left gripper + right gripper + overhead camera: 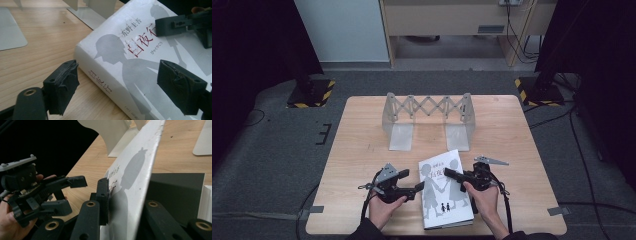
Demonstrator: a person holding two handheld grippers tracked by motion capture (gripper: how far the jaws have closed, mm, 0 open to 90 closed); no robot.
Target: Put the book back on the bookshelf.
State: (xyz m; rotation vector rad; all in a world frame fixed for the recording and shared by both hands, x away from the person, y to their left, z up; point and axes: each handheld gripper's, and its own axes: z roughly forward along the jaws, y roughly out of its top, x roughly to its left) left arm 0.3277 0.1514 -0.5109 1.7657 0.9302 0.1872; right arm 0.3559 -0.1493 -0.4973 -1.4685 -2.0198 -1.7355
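A white hardback book [447,205] with grey silhouettes on its cover lies near the table's front edge. My right gripper [448,173] comes in from the right and is shut on the front cover's edge [135,170]. The cover stands lifted, with dark endpaper [175,192] and the page block [207,202] showing under it. At the book's left side my left gripper [416,189] is open, its pads [61,88] straddling the spine corner [100,77] without pressing it. The right gripper's jaw [172,25] rests over the title.
An expandable metal book rack [427,117] with two flat base plates stands at the table's far middle. Bare wood lies to the left and right of the book. Black stands with striped bases flank the table on the floor.
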